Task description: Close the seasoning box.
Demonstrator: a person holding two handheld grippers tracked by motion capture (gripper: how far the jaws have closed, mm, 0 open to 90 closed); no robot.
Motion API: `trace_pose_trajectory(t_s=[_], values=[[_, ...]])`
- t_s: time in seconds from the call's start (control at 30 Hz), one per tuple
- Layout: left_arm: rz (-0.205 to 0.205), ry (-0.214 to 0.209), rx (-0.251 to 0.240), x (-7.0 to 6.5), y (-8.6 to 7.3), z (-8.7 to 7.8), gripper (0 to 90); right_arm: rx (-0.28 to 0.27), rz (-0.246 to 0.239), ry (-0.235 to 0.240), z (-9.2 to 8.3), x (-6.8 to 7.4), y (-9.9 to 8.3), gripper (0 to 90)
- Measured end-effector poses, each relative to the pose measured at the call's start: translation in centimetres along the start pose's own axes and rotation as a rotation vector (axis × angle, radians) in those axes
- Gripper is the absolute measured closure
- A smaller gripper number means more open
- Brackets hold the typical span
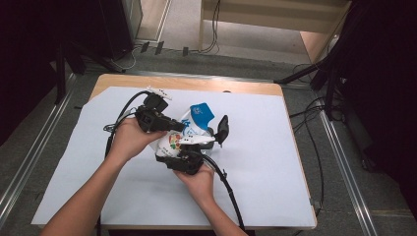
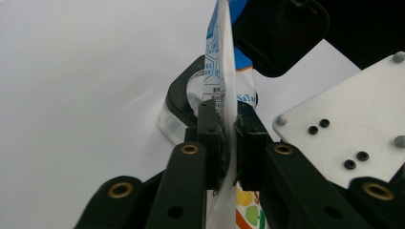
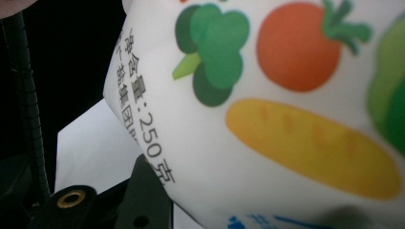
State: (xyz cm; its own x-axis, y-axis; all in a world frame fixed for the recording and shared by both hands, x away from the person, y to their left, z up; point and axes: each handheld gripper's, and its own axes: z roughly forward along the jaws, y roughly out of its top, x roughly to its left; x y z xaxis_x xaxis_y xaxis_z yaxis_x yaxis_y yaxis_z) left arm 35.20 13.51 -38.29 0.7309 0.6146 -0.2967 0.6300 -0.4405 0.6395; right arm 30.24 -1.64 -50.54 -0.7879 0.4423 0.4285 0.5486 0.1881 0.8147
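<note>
Between both grippers, the pouch (image 1: 189, 129) stretches diagonally, blue end farthest.

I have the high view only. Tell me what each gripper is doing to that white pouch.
Observer: The left gripper has its jaws pinched shut on the pouch's thin flat edge.
Operator: Report the right one.
Observer: In the right gripper view the pouch's bulging printed body sits just ahead of the right gripper; one jaw shows low beside it, but I cannot tell whether it grips.
Operator: Describe the print.
Observer: Cartoon vegetables: broccoli, a tomato and a long yellow one.
</note>
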Motion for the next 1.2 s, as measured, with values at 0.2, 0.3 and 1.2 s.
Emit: trace_pose_trajectory(t_s=[0.2, 0.3, 1.2], values=[[0.000, 0.024, 0.008, -0.20, 0.08, 0.09, 90.0, 0.026, -0.053, -0.052, 0.18, 0.26, -0.06, 60.9], [-0.007, 0.047, 0.012, -0.31, 0.14, 0.08, 90.0, 0.036, -0.114, -0.112, 0.05, 0.77, -0.07, 56.9], [0.025, 0.025, 0.036, -0.44, 0.23, 0.38, 89.2, -0.017, -0.003, -0.041, -0.31, 0.58, -0.11, 63.7]])
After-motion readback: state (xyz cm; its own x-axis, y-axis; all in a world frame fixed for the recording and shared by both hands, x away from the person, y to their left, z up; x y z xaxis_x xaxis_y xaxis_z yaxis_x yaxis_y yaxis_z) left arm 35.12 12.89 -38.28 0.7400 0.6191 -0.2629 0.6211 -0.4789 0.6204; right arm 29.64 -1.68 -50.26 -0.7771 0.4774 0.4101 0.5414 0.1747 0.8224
